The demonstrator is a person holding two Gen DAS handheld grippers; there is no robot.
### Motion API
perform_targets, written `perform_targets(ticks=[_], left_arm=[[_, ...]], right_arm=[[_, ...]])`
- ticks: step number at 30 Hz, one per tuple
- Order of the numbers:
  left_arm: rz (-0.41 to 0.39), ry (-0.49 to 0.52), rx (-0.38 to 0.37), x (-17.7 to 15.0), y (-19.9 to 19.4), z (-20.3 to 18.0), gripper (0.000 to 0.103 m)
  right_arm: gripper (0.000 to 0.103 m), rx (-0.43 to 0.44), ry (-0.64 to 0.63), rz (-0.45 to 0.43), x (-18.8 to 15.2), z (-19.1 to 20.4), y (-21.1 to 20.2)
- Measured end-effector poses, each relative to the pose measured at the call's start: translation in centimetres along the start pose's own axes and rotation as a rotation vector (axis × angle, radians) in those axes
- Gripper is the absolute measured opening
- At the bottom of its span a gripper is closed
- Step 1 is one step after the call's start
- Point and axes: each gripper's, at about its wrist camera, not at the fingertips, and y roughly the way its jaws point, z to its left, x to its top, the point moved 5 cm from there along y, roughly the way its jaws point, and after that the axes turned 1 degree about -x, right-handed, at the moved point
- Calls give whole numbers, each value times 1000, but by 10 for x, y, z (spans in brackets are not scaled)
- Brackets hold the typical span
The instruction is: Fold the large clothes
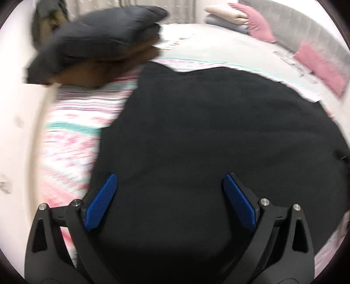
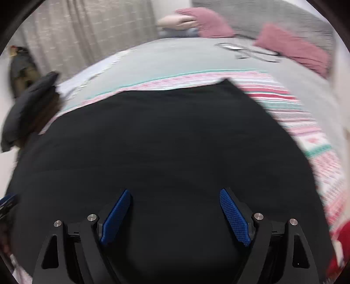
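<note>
Left gripper (image 1: 170,185) and right gripper (image 2: 175,201) both stand released, jaws spread wide, nothing between the blue pads (image 1: 102,201); each hangs over the black garment, contact with the cloth not discernible. Both views motion-blurred.

Bed (image 2: 175,56): grey cover over the far part, a striped pink, white and teal blanket (image 1: 72,122) over the near part.

Black garment (image 1: 218,131): large, spread flat on the striped blanket, filling the middle of both views. One corner (image 2: 227,84) points toward the grey cover.

Stack of folded clothes (image 1: 94,50): dark grey item on top, brown ones beneath, at the bed's left edge, just beside the black garment.

Pink pillows (image 1: 319,65): along the grey headboard (image 2: 262,13) at far right.

Beige folded item (image 1: 225,13): at the far end, beside a pink pillow.

Curtain (image 2: 87,32): pale, behind the bed at left.
</note>
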Motion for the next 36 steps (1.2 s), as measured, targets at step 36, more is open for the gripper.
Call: perform_targets(ticks=[36], left_arm=[[107, -609, -336, -97, -41, -10, 99]], right_arm=[[85, -6, -294, -146, -22, 77, -68]])
